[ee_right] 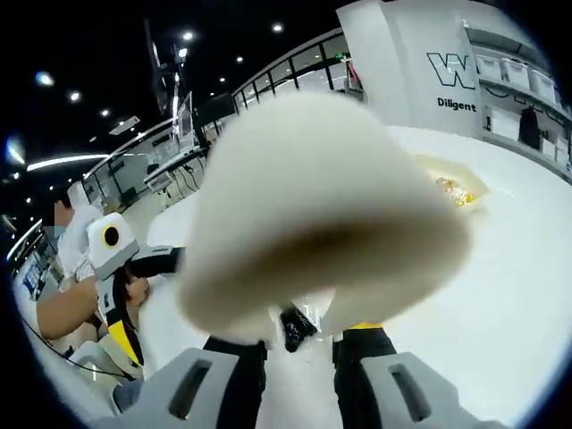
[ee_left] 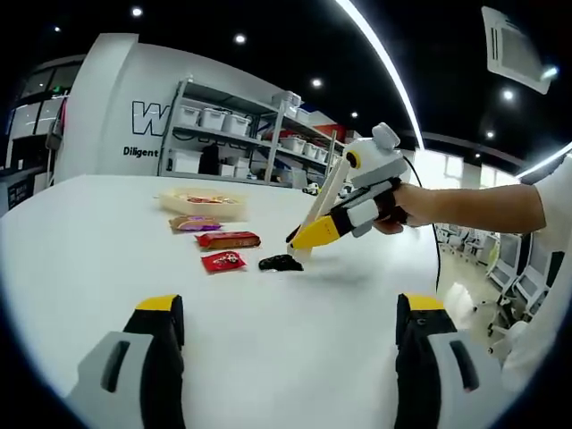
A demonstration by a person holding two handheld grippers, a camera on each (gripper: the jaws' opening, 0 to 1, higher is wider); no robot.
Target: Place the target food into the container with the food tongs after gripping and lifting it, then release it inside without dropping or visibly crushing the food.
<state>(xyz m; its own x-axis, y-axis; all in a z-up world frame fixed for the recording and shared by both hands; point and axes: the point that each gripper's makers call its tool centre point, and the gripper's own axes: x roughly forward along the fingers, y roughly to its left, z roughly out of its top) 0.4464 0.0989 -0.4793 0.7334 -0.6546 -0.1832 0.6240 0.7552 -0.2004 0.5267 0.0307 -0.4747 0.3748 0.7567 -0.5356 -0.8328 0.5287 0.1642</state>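
The left gripper (ee_left: 290,326) hangs low over the white table (ee_left: 107,259), its two yellow-tipped jaws spread wide apart with nothing between them. Ahead of it in the left gripper view, the right gripper (ee_left: 304,239) comes in from the right, held in a person's hand (ee_left: 393,213) at the end of a bare forearm stretched out almost level; the gripper slopes downward, and a pair of pale food tongs (ee_left: 323,198) runs through its yellow jaws, the tongs' tips coming down at a small black food item (ee_left: 281,263) that lies on the table. Whether the tips touch it cannot be told. In the right gripper view the jaws of the right gripper (ee_right: 299,344) stand close together, clamped on the tongs (ee_right: 313,214), whose blurred cream handle looms large in front of the lens; the black item (ee_right: 293,327) shows between the jaws, under the tongs. Just beside the black item lie a small red packet (ee_left: 222,260), a longer red packet (ee_left: 229,239) and a brown-and-purple packet (ee_left: 194,223), and beyond them a shallow pale container (ee_left: 202,204) with some wrapped food already in it. At the left of the right gripper view the left gripper (ee_right: 121,335) appears in the person's other hand (ee_right: 85,304).
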